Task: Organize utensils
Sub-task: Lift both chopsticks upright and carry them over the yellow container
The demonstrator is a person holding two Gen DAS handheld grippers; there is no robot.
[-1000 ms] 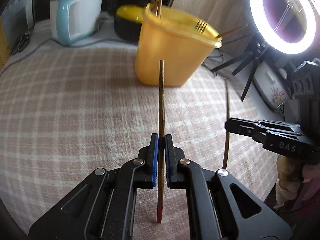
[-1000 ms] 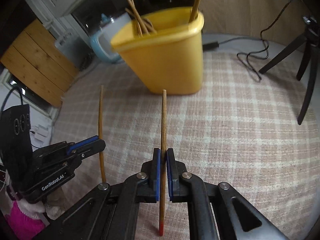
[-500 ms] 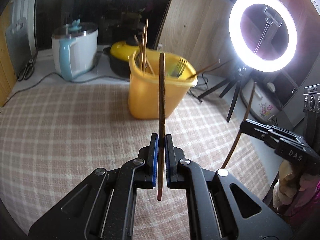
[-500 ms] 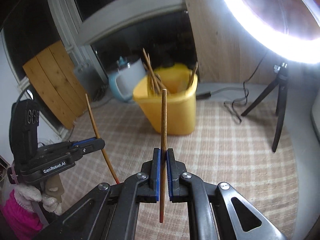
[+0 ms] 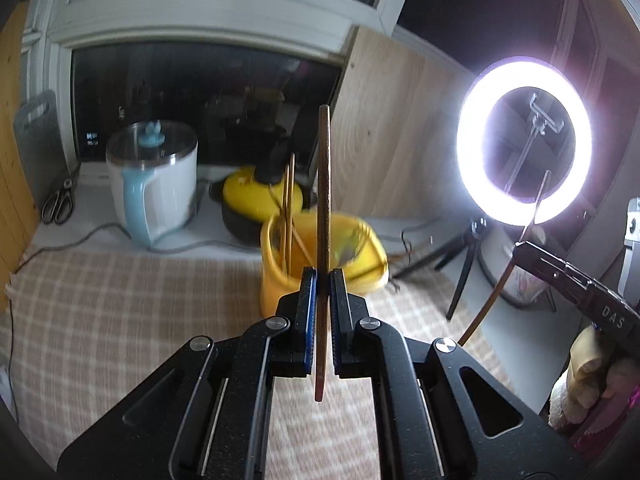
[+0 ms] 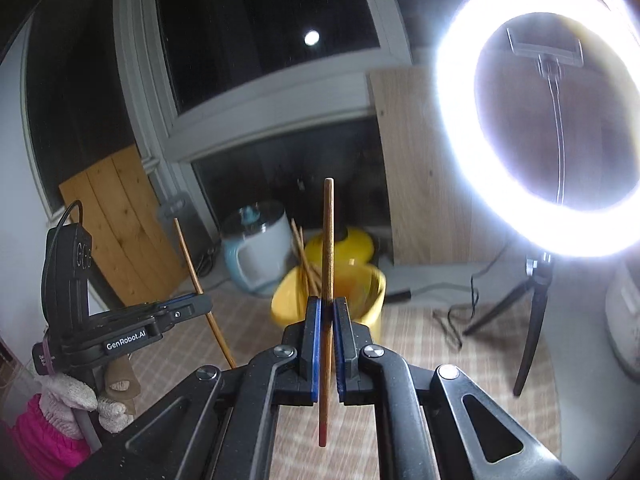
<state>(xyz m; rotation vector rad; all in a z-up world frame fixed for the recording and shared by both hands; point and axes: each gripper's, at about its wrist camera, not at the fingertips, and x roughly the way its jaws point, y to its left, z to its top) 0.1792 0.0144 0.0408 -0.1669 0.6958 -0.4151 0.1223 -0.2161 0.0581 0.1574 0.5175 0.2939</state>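
Note:
My left gripper (image 5: 322, 276) is shut on a wooden chopstick (image 5: 323, 184) with a red lower tip, held upright. My right gripper (image 6: 327, 304) is shut on a second chopstick (image 6: 328, 240), also upright. Both are raised and set back from the yellow utensil bin (image 5: 276, 280), which holds several chopsticks and a fork. The bin also shows in the right wrist view (image 6: 372, 300). The right gripper (image 5: 532, 250) with its chopstick shows at the right of the left wrist view. The left gripper (image 6: 200, 302) shows at the left of the right wrist view.
A checked tablecloth (image 5: 120, 300) covers the table. A white and blue kettle (image 5: 154, 184), a yellow pot (image 5: 248, 196) and scissors (image 5: 58, 204) sit on the sill behind. A ring light (image 5: 524, 156) on a tripod (image 6: 528, 320) stands at the right.
Both grippers have lifted and tilted up with their chopsticks. The bin now looks smaller and lower in both views, and the window and ring light have come into view.

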